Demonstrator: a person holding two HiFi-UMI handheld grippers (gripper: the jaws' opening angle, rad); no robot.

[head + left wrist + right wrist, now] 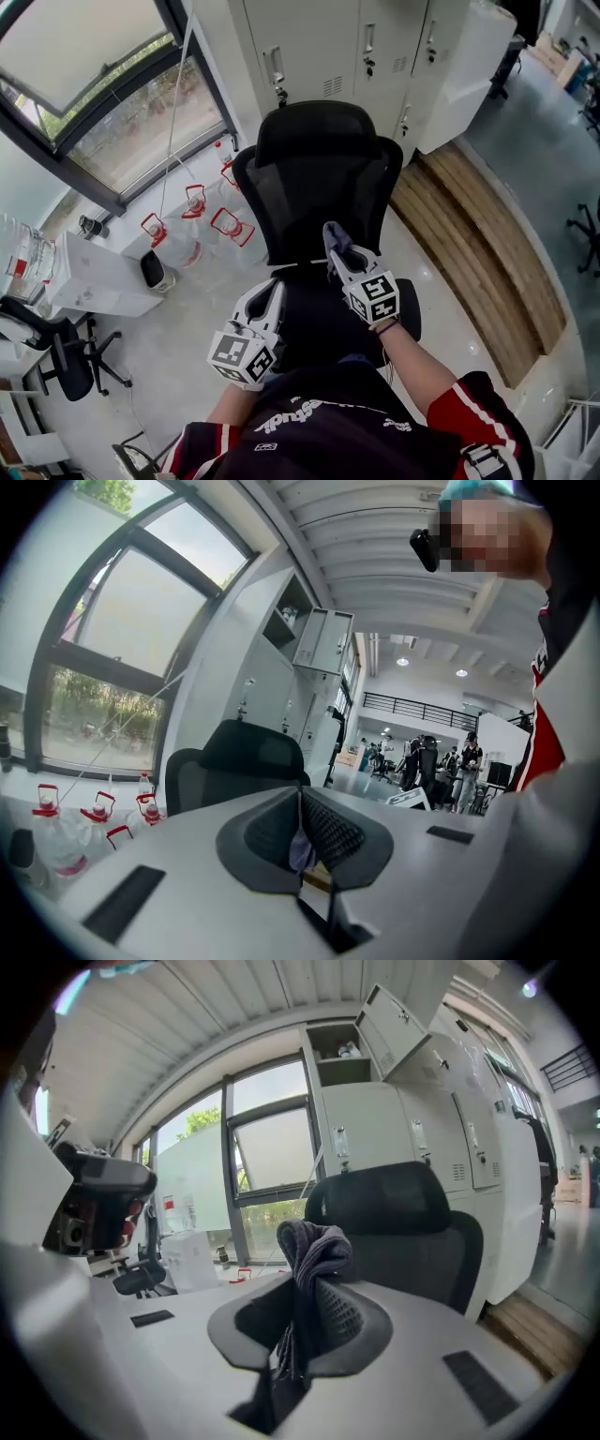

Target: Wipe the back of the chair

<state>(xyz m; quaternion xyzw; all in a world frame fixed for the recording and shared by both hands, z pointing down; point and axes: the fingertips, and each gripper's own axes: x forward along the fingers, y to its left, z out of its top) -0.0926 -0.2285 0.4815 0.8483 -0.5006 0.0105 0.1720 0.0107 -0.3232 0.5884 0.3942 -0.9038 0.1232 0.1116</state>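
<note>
A black mesh office chair [319,178] with a headrest stands straight ahead of me, its back turned away; it also shows as the chair [239,761] and the chair [403,1222]. My right gripper [335,251] hovers just above the seat, close to the lower backrest, shut on a bunched grey cloth [335,234]. The cloth [314,1246] sticks up out of the right gripper [305,1307]. My left gripper [272,289] hangs lower left over the seat's front. The left gripper [300,803] is shut; a thin pale sliver shows between its pads, and I cannot tell what it is.
Several water bottles with red handles [202,225] stand on the floor left of the chair, beside a white box [98,277]. White lockers [347,47] rise behind it. A wooden platform [478,253] runs along the right. A second black chair [66,361] sits far left.
</note>
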